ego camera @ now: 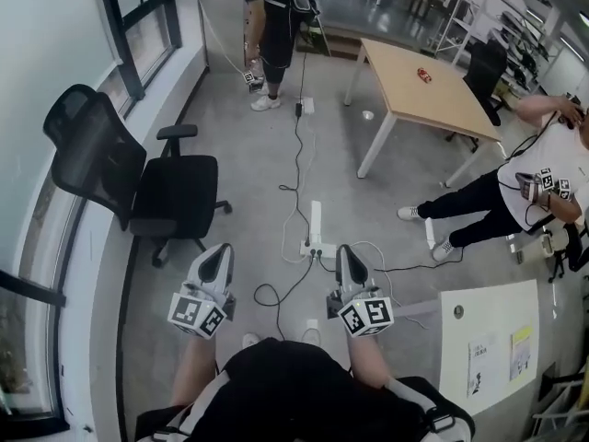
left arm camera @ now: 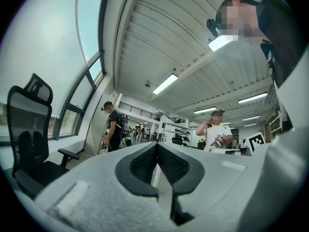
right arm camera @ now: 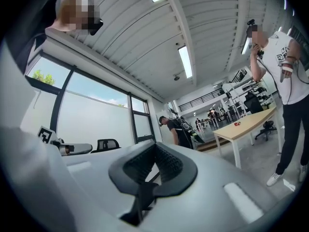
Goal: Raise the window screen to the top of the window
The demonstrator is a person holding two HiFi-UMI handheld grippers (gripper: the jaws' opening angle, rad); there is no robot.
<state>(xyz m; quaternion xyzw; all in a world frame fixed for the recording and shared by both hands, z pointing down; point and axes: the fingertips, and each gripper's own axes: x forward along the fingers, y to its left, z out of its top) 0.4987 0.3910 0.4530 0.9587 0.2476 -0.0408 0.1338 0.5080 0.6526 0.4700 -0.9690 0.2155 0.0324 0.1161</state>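
Grey-shelled and side by side, our left gripper (ego camera: 218, 252) and right gripper (ego camera: 348, 254) both have their jaws pressed together, holding nothing. Just ahead, between them, lies one power strip (ego camera: 315, 239). Left of the left jaws stands one black office chair (ego camera: 138, 178), with the window (ego camera: 138, 26) beyond and well apart; we cannot tell its screen from the glass. Farther ahead are one wooden table (ego camera: 414, 86), one standing person (ego camera: 274, 26) and one leaning person (ego camera: 529, 187).

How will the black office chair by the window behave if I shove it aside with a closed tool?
The black office chair will probably roll easily: its star base seems to ride on casters. Pushed high on the mesh back, it may swivel or tilt rather than travel straight.
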